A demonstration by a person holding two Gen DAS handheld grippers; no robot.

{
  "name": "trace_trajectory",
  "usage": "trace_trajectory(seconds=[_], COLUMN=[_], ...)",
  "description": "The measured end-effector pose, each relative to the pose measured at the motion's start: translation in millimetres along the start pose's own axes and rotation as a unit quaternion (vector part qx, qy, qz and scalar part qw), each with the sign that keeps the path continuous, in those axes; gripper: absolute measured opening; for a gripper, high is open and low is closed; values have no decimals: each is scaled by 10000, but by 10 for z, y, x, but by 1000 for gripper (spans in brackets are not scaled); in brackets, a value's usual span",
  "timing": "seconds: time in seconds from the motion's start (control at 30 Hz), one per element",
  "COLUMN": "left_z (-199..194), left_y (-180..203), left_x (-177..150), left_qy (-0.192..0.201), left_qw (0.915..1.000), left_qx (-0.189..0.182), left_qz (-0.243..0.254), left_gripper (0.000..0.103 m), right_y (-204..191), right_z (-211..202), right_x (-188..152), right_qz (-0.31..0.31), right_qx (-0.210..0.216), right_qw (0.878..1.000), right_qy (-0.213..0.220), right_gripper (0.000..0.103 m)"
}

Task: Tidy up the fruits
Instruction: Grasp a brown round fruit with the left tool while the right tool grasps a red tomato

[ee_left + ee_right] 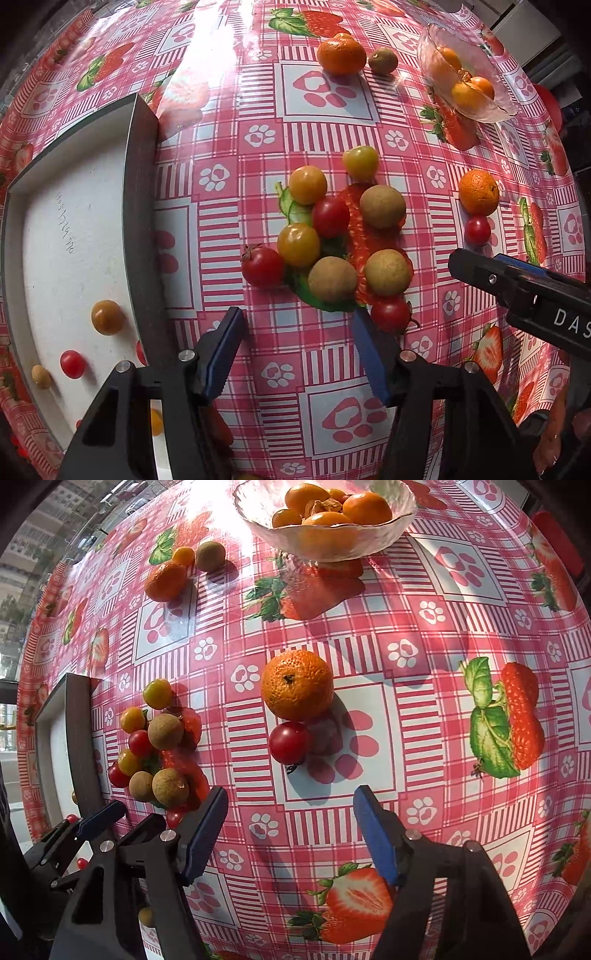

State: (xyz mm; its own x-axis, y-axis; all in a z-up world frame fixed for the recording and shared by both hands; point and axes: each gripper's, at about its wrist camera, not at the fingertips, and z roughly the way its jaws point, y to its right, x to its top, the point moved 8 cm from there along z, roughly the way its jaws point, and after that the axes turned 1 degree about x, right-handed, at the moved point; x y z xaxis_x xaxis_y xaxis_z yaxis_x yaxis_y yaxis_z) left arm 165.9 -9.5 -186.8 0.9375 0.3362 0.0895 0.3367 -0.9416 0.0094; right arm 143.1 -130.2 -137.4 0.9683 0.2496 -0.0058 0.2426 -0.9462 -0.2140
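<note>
Orange mandarin lies dead ahead of the empty, spread right gripper; left gripper, likewise spread, faces the cluster.

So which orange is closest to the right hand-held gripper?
The mandarin touching a red cherry tomato, straight ahead of the right hand-held gripper; the others lie farther back.

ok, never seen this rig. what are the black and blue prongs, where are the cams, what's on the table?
No robot: a person holds a two-finger gripper in each hand, each with a fisheye camera looking along its jaws. In the left wrist view the left gripper is open and empty, facing a cluster of cherry tomatoes and longans beside a white tray. In the right wrist view the right gripper is open and empty too, facing a mandarin and a red tomato. A glass bowl already holds orange fruit.
</note>
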Motion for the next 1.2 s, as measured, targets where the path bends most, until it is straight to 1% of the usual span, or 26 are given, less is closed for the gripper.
trace_trajectory(seconds=[0.1, 0.23, 0.3, 0.33, 0.37, 0.4, 0.43, 0.47, 0.5, 0.6, 0.67, 0.8, 1.03, 1.07, 1.2], left_z=[-2, 10, 6, 3, -11, -17, -30, -40, -49, -64, -100, -175, -407, -430, -583], left_y=[47, 114, 163, 173, 175, 197, 209, 219, 228, 273, 220, 166, 51, 52, -13], left_x=[57, 129, 171, 172, 183, 189, 189, 188, 186, 184, 147, 69, -136, -233, -319], left_qy=[37, 79, 95, 113, 133, 152, 178, 191, 199, 218, 211, 215, 298, 317, 375], left_qw=[10000, 9998, 9997, 9995, 9991, 9990, 9990, 9988, 9987, 9991, 9995, 9997, 9992, 9991, 9988], left_qx=[70, 162, 235, 302, 410, 412, 404, 419, 424, 317, 200, 39, -67, -75, -114], left_qz=[-13, -25, -6, 12, 54, 85, 104, 141, 176, 169, 141, 143, 248, 264, 277], left_gripper=[62, 62, 61, 58, 52, 46, 41, 33, 28, 28, 28, 28, 28, 28, 28], right_y=[-48, -89, -93, -96, -105, -109, -139, -152, -164, -173, -191, -110, -103, -117, -140], right_z=[-2, 6, 9, 7, 10, 10, 28, 32, 38, 32, 29, -53, -144, -159, -232], right_x=[70, 136, 164, 177, 188, 194, 220, 228, 232, 220, 216, 73, -102, -126, -252], right_qz=[-125, -193, -234, -255, -276, -297, -315, -333, -334, -297, -265, -191, -146, -148, -154], right_qx=[-35, -66, -79, -101, -112, -107, -109, -114, -92, -5, 75, 203, 411, 433, 497], right_qw=[9998, 9996, 9994, 9993, 9992, 9991, 9991, 9990, 9990, 9992, 9993, 9992, 9988, 9988, 9985], right_qy=[120, 212, 238, 252, 262, 268, 274, 283, 280, 278, 267, 269, 209, 200, 175], right_gripper=[73, 65, 59, 53, 48, 45, 36, 24, 23, 23, 23, 23, 23, 23, 23])
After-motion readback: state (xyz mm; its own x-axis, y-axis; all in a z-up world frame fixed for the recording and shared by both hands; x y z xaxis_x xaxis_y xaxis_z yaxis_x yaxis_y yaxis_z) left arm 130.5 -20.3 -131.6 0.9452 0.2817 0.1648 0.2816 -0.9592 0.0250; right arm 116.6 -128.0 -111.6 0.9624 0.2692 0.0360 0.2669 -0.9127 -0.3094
